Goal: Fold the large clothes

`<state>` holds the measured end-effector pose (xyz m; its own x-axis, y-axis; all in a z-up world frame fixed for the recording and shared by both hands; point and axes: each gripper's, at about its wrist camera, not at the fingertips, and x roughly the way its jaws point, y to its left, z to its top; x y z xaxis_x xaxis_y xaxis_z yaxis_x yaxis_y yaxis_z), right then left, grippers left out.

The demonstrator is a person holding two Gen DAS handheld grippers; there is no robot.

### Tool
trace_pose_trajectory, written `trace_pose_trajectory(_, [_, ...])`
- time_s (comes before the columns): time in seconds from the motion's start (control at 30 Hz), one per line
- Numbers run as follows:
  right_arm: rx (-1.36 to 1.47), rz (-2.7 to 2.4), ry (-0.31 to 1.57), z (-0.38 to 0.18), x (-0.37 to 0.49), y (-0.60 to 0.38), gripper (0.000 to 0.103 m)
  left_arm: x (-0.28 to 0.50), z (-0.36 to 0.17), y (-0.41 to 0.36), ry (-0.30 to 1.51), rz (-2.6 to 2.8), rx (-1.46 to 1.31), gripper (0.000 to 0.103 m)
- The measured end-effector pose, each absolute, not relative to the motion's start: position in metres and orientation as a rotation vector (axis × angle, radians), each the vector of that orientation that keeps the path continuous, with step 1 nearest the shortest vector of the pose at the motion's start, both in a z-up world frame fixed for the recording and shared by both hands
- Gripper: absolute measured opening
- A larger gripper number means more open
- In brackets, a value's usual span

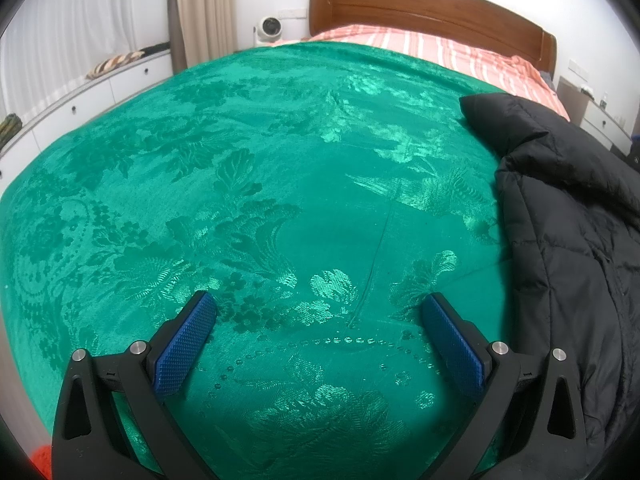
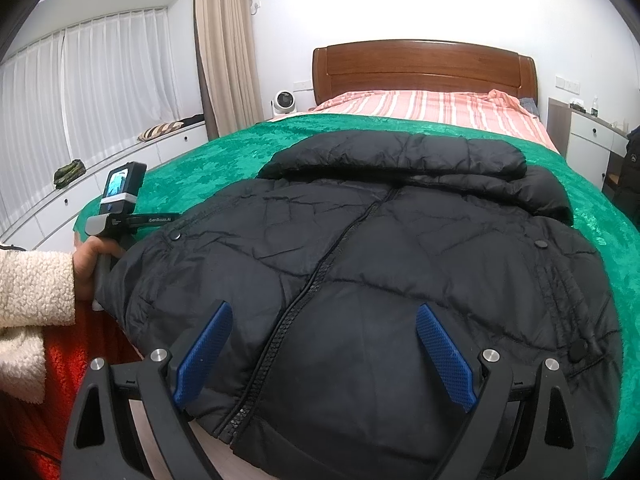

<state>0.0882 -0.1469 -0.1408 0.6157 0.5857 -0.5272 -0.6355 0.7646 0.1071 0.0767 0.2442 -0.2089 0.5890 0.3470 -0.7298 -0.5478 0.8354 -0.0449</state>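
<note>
The left gripper (image 1: 320, 344) hovered with jaws wide and empty over the green bedspread (image 1: 260, 200). The black puffer jacket (image 2: 360, 264) lay flat, zipped, on the bed; judged soft, bulky, slippery-shelled, best pinched at hem or sleeve. The right gripper (image 2: 324, 356) stood likewise open above its hem.

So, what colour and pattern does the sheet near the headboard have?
The sheet is salmon pink with white stripes; the right wrist view shows it best.

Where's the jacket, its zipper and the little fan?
jacket (image 2: 420, 240), right wrist view, chest panel
zipper (image 2: 308, 288), right wrist view, middle of its teeth
fan (image 2: 285, 102), right wrist view, round front
</note>
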Motion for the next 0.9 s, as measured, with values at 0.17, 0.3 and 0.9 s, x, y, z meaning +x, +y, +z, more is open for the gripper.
trace_pose_trajectory(0.17, [0.078,0.577,0.564,-0.116,0.108,-0.205,0.093,0.08,-0.188,0.261,0.881,0.465,-0.371,0.102])
trace_pose_trajectory(0.3, [0.251,0.361,0.58,-0.099,0.123,-0.293,0.094,0.058,-0.157,0.272,0.821,0.27,-0.574,0.102])
trace_pose_trajectory(0.9, [0.36,0.239,0.976,-0.169,0.115,-0.342,0.094,0.047,-0.171,0.148,1.086,-0.133,-0.423,0.102])
